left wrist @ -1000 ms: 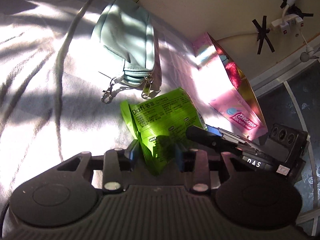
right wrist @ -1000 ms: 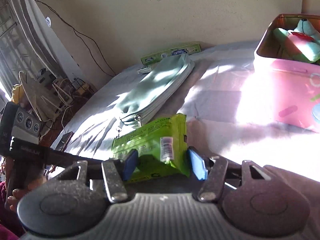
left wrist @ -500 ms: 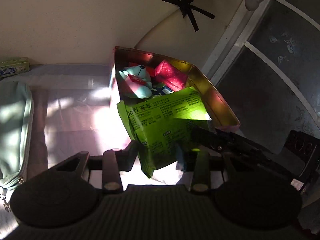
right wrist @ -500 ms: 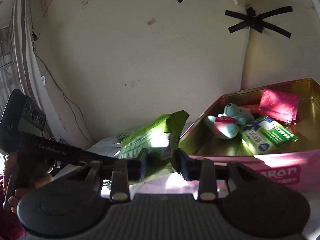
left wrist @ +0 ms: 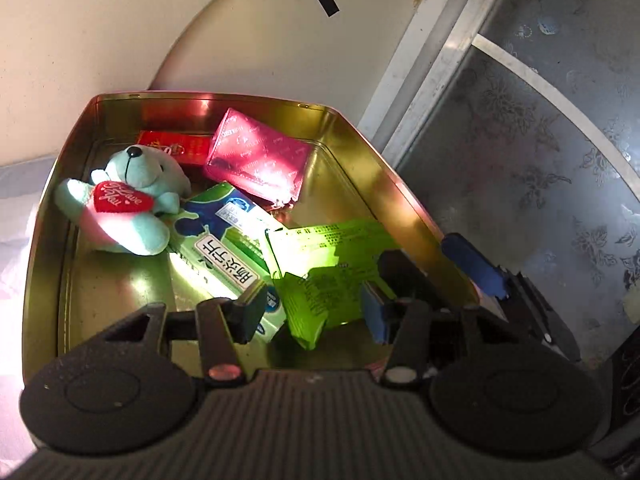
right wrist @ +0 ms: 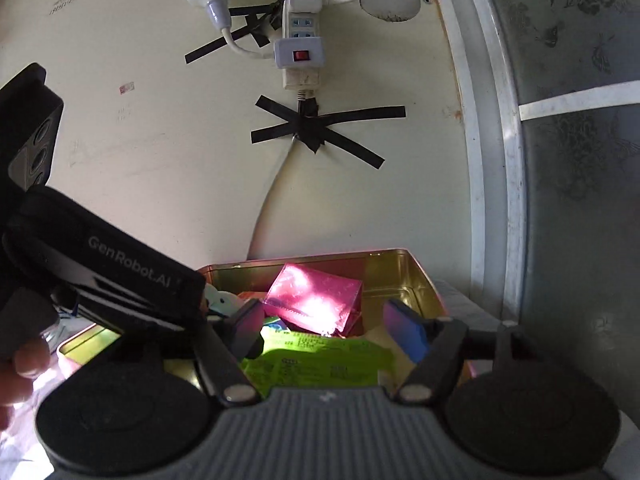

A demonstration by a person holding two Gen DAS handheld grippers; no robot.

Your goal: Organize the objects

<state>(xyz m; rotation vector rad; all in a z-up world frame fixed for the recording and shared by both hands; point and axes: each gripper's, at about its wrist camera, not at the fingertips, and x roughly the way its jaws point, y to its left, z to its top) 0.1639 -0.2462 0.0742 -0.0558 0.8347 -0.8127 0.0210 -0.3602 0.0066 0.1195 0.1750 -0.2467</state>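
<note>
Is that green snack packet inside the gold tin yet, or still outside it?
Inside. The green packet lies within the tin's walls, beside the tissue box, between the spread fingers of both the left gripper and right gripper.

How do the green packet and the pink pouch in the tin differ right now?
The green packet is bright lime with printed text; the pink pouch is shiny magenta. The packet lies at the tin's near end between both open grippers, left gripper and right gripper; the pouch sits at the far end, away from them. The packet looks flat and crinkly, the pouch propped at a tilt. Both are inside the tin.
</note>
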